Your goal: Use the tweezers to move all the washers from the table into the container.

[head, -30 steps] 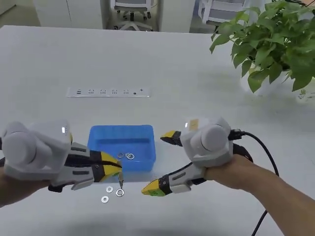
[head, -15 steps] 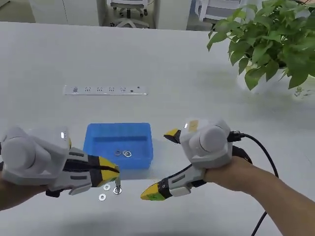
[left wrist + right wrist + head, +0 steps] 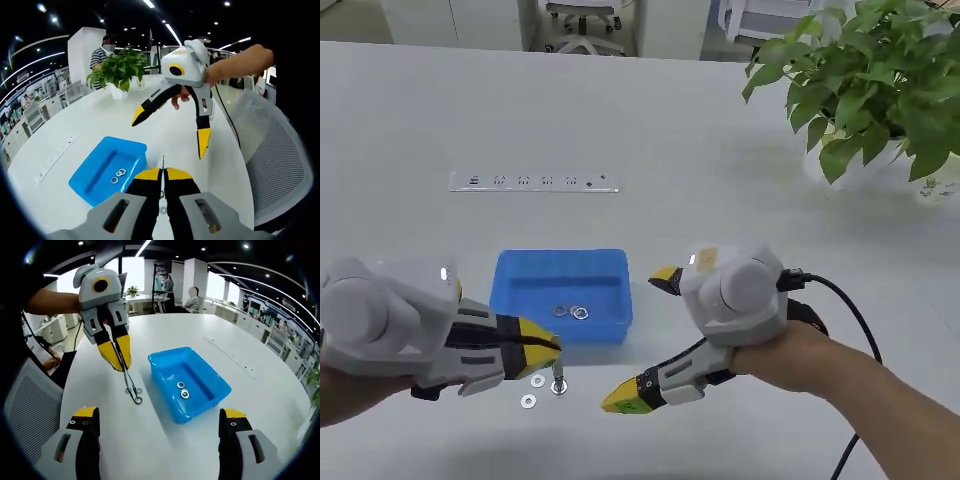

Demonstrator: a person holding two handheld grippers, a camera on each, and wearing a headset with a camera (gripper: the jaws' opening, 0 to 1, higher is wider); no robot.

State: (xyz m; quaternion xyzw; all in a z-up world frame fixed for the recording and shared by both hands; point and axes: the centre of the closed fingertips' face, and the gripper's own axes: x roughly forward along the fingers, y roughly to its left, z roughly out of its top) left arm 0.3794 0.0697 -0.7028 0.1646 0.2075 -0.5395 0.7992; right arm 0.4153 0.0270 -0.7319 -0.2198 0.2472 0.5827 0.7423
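Observation:
My left gripper (image 3: 557, 345) is shut on thin metal tweezers (image 3: 560, 372), which point down at the table just in front of the blue container (image 3: 560, 257). The tweezer tips (image 3: 136, 398) touch one of three loose washers (image 3: 558, 388); whether they pinch it I cannot tell. Two more washers (image 3: 572, 313) lie inside the container. My right gripper (image 3: 642, 338) hovers open to the right of the container with nothing between its jaws. The left gripper view has the shut jaws (image 3: 162, 175) and the right gripper (image 3: 170, 132) above the container (image 3: 125, 142).
A white power strip (image 3: 535, 182) lies behind the container. A potted plant (image 3: 870, 80) stands at the far right. The right gripper's black cable (image 3: 855, 320) trails toward the near edge. Office chairs stand beyond the table's far side.
The left gripper has sunk slightly, keeping the tweezer tips at the loose washers. The right gripper has drifted a little down and left. The head camera shifted a bit.

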